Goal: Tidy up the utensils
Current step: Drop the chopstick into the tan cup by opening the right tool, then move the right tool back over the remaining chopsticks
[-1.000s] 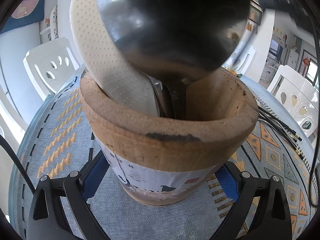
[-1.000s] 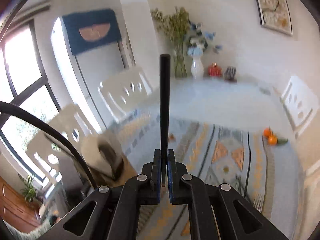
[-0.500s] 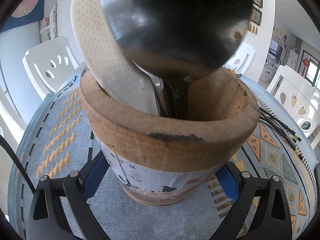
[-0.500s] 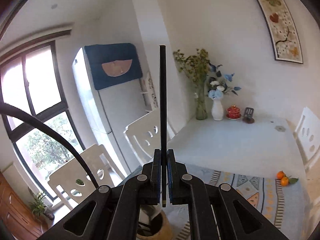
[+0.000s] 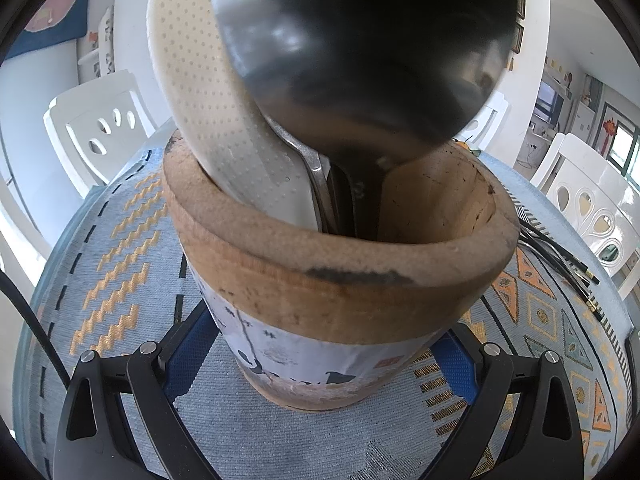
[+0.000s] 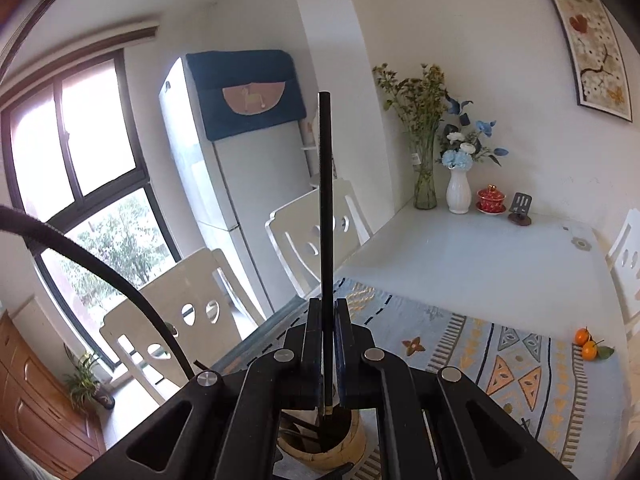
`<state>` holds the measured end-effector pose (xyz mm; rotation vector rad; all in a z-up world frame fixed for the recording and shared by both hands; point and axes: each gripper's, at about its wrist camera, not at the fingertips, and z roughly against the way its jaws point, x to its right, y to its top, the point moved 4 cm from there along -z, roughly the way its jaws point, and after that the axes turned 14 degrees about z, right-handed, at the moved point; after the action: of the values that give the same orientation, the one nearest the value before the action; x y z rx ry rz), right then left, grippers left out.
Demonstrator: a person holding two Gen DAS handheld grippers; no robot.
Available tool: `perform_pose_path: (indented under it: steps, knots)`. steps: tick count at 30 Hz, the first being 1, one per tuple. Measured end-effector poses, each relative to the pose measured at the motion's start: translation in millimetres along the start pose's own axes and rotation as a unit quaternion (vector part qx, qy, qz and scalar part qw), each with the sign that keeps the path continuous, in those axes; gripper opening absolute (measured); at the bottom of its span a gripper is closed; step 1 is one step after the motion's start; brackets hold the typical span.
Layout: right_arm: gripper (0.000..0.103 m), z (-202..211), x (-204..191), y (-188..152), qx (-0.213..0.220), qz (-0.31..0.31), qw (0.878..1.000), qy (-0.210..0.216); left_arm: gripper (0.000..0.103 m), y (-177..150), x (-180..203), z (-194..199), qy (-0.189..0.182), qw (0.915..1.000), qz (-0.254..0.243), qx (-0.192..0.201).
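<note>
A: Right wrist view. What do my jaws show?

B: I read the right gripper [image 6: 328, 344] as clenched on a thin black stick [image 6: 326, 208], likely a chopstick. It stands upright between the pads, its top toward 12 o'clock, its lower end just under the fingers. Beneath it, at 6 o'clock, part of the wooden holder [image 6: 344, 446] shows with dark handles inside; whether the stick's tip is inside the rim I cannot tell.

A: And the left wrist view?

B: My left gripper [image 5: 320, 360] is grasping the wooden holder [image 5: 344, 280]: the blue pads [image 5: 188, 356] press its lower wall from 8 and 4 o'clock. The holder stands upright on the patterned cloth [image 5: 120, 248]. In it a white dotted paddle [image 5: 208, 92] leans toward 11 o'clock, and a steel ladle [image 5: 360, 52] fills 12 o'clock, its bowl blurred.

A: Farther out?

B: Loose black chopsticks [image 5: 556, 252] lie on the cloth at 3 o'clock. In the right view, two oranges [image 6: 586, 344] sit at 4 o'clock, vases of flowers [image 6: 458, 184] at 2 o'clock.
</note>
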<state>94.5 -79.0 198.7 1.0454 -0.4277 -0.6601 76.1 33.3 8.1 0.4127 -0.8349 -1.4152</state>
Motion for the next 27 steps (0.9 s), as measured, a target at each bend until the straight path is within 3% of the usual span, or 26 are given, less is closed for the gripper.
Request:
perform_pose_path:
  steps: [3, 6, 9, 15, 18, 23, 27]
  knots:
    - [0.006, -6.5, 3.1, -1.7, -0.022, -0.011, 1.000, 0.012, 0.098, 0.4, -1.0, 0.6, 0.000, 1.0000, 0.000, 0.000]
    - [0.014, -8.0, 8.4, -3.1, -0.036, -0.025, 0.999, 0.026, 0.098, 0.3, -1.4, -0.2, -0.002, 1.0000, 0.001, -0.001]
    - [0.027, 0.2, 16.2, -2.2, -0.024, -0.040, 0.999, 0.027, 0.098, -0.1, -2.5, -0.8, -0.004, 1.0000, 0.003, -0.001]
    - [0.033, 22.2, 26.8, -0.6, -0.001, -0.047, 0.999, 0.014, 0.098, -0.4, -3.1, -0.5, -0.003, 1.0000, 0.002, -0.001]
    - [0.046, 31.5, 35.2, -4.8, 0.001, -0.051, 0.999, -0.007, 0.098, -0.4, -3.3, -0.5, -0.003, 1.0000, 0.002, -0.001]
    - [0.047, 51.4, 55.3, -15.8, 0.000, -0.067, 0.997, -0.034, 0.098, -0.5, -3.0, -0.7, -0.002, 1.0000, 0.002, 0.000]
    - [0.047, 68.1, 79.0, -33.5, -0.021, -0.077, 0.993, -0.081, 0.098, -1.0, -2.8, -0.7, -0.001, 1.0000, 0.001, 0.000]
